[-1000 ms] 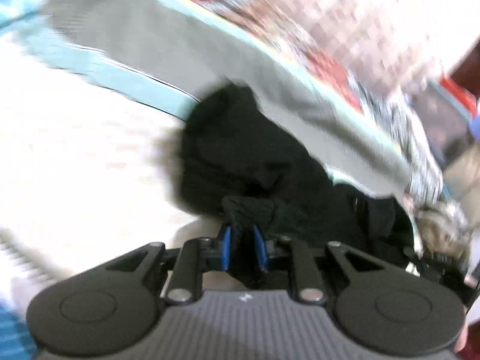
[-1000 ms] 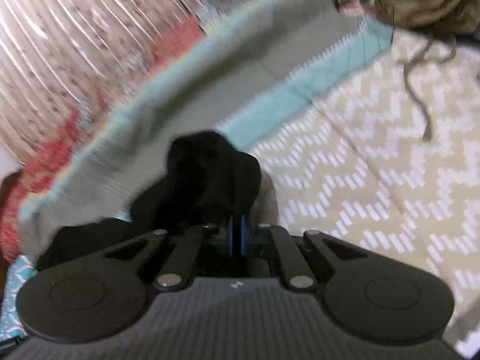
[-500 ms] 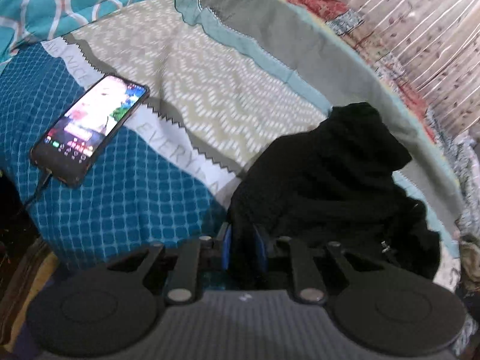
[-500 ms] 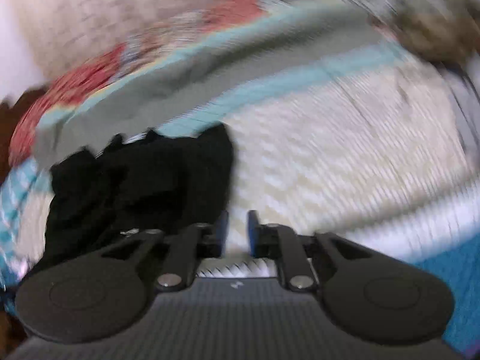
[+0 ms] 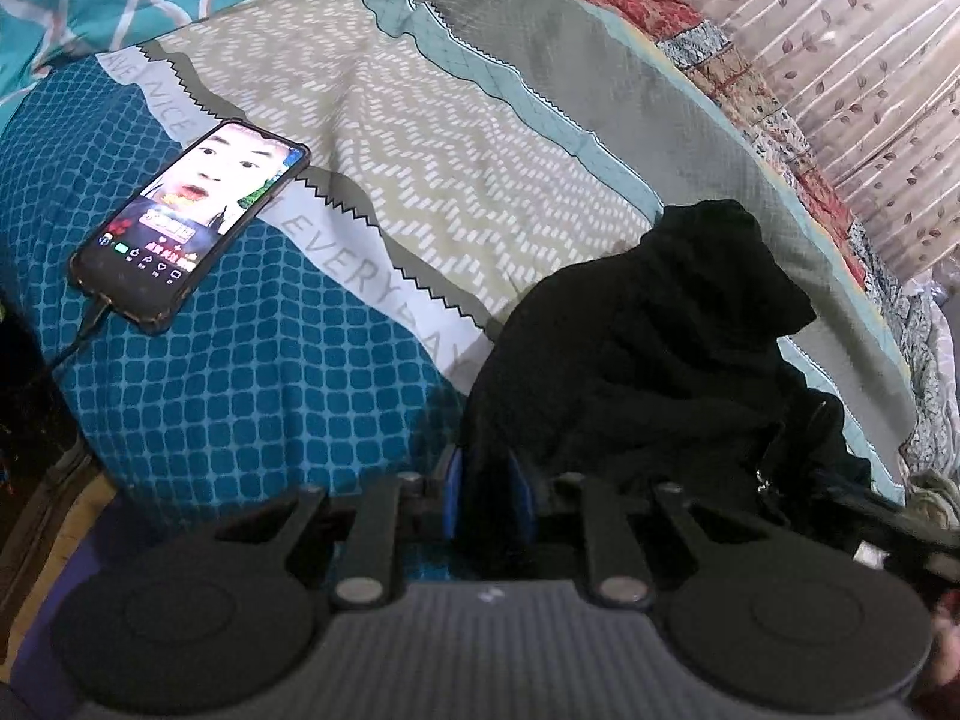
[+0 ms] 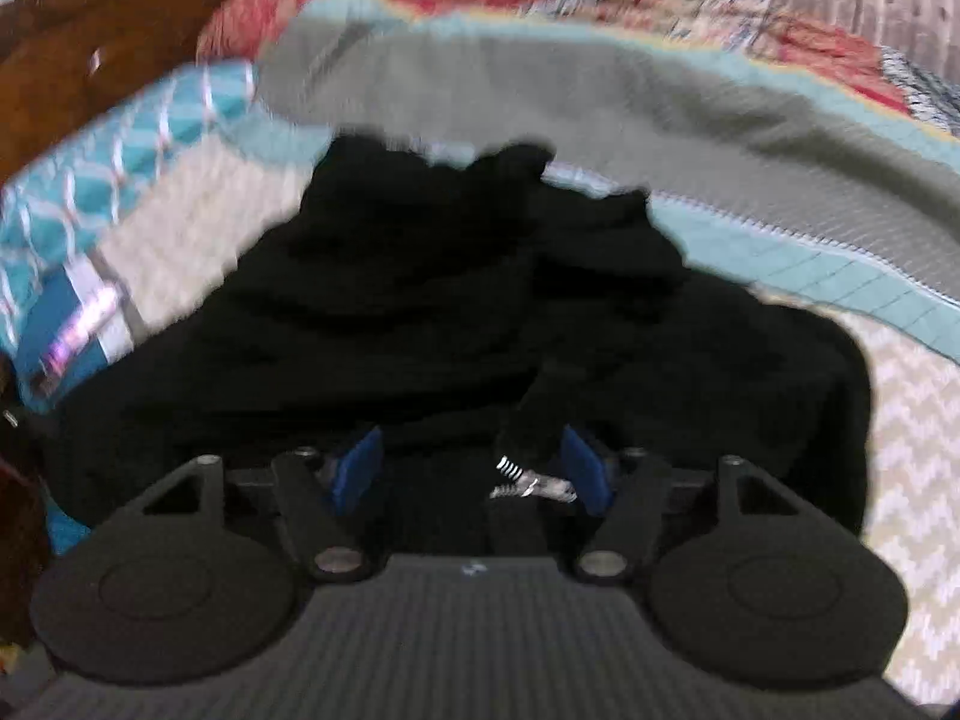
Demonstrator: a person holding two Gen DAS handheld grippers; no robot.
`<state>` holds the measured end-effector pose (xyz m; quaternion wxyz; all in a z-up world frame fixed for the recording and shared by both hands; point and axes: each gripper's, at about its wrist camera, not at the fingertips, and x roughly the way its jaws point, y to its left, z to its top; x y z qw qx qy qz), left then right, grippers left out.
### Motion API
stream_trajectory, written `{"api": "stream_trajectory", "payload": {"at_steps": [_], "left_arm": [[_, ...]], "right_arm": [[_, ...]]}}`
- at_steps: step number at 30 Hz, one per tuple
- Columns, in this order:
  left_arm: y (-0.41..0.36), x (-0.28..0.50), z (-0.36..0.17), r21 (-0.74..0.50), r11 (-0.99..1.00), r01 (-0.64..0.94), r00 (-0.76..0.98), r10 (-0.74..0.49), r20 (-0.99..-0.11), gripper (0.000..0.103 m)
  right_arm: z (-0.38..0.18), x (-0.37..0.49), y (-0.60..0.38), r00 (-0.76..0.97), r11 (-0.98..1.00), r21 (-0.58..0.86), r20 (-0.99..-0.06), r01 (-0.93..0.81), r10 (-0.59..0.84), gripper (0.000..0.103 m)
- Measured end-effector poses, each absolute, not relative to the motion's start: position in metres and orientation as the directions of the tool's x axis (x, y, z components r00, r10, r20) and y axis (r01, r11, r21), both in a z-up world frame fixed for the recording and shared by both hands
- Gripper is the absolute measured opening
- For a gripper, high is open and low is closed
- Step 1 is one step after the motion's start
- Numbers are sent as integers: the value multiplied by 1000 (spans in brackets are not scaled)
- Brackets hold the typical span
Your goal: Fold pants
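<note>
1. Half a second ago the right gripper (image 6: 474, 468) had narrow, empty jaws beside the cloth; now they gape wide over it.
2. Black pants (image 5: 654, 354) lie crumpled on the patterned bedspread (image 5: 456, 138), at its near right.
3. Left gripper (image 5: 487, 504) pinches the pants' near edge.
4. A lit phone (image 5: 192, 222) lies far left.

Ahead of the left gripper (image 5: 487, 501), the heaped black pants (image 5: 654, 372) block the way forward and to its right. To its forward left lies open bedspread (image 5: 420, 138), except for a phone (image 5: 192, 216) with its cable.
</note>
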<state>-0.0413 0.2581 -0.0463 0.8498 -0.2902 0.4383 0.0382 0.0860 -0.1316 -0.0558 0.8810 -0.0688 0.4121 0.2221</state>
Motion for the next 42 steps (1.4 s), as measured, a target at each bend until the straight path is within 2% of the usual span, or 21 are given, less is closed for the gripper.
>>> {"api": "stream_trajectory", "payload": {"at_steps": [2, 3, 6, 9, 11, 12, 13, 17, 20, 24, 27, 29, 32, 33, 34, 36, 37, 38, 40, 41, 42], "left_arm": [[259, -42, -46, -471, 822, -319, 617, -197, -762, 17], [260, -42, -46, -476, 821, -315, 620, -202, -758, 17], [260, -44, -44, -477, 824, -305, 627, -203, -752, 17], [260, -42, -47, -473, 820, -321, 618, -198, -761, 17], [260, -40, -48, -471, 819, -328, 615, -193, -764, 17], [259, -40, -49, -469, 819, -330, 615, -190, -766, 17], [259, -41, -49, -467, 819, -332, 615, -188, -766, 17], [257, -42, -48, -464, 818, -339, 616, -180, -767, 18], [252, -42, -46, -446, 828, -341, 611, -165, -774, 22], [247, -40, -47, -428, 833, -350, 586, -162, -794, 39], [245, -37, -51, -432, 832, -348, 571, -177, -801, 48], [245, -34, -55, -444, 822, -356, 560, -193, -806, 57], [246, -30, -63, -459, 802, -381, 540, -210, -815, 63], [247, -29, -67, -463, 795, -393, 531, -214, -820, 63], [247, -27, -70, -467, 787, -404, 526, -218, -822, 60], [247, -26, -72, -459, 785, -416, 523, -206, -827, 43], [248, -24, -72, -444, 793, -418, 518, -193, -833, 20], [250, -24, -72, -438, 792, -424, 513, -189, -837, 12], [258, -25, -70, -471, 760, -448, 521, -206, -828, 10], [263, -26, -65, -480, 749, -457, 532, -202, -822, 10], [267, -26, -59, -478, 748, -460, 544, -187, -818, 10]], "right_arm": [[-82, 103, -129, 532, 903, -8, -810, -429, 246, 66], [-90, 110, -135, 529, 909, -36, -822, -416, 210, 51], [-79, 118, -172, 541, 927, 39, -802, -373, 251, 32], [-30, 118, -230, 684, 970, 2, -709, -244, 174, 27], [13, 116, -292, 768, 993, 42, -630, -114, 114, 25], [34, 114, -319, 806, 998, 37, -590, -42, 56, 9], [53, 112, -350, 833, 999, 12, -553, 47, -32, 8], [85, 114, -455, 813, 948, -23, -507, 319, -286, 8], [64, 119, -511, 713, 872, -60, -550, 485, -435, 13], [30, 105, -542, 735, 853, 167, -604, 495, -308, 15], [1, 83, -531, 765, 854, 264, -608, 448, -213, 34], [-21, 72, -523, 772, 842, 322, -615, 433, -162, 38], [-38, 41, -515, 781, 780, 438, -616, 448, -102, 44], [-41, 35, -513, 780, 751, 472, -619, 462, -91, 52], [-46, 32, -517, 771, 714, 504, -631, 486, -79, 56], [-61, 36, -526, 765, 646, 563, -642, 516, -52, 56], [-65, 41, -532, 777, 609, 601, -629, 518, -40, 56], [-68, 40, -533, 789, 578, 630, -613, 519, -40, 56], [-68, 56, -537, 805, 533, 676, -594, 509, -14, 56], [-68, 65, -537, 800, 521, 685, -600, 509, 7, 53], [-68, 75, -536, 788, 515, 682, -615, 519, 21, 29]]}}
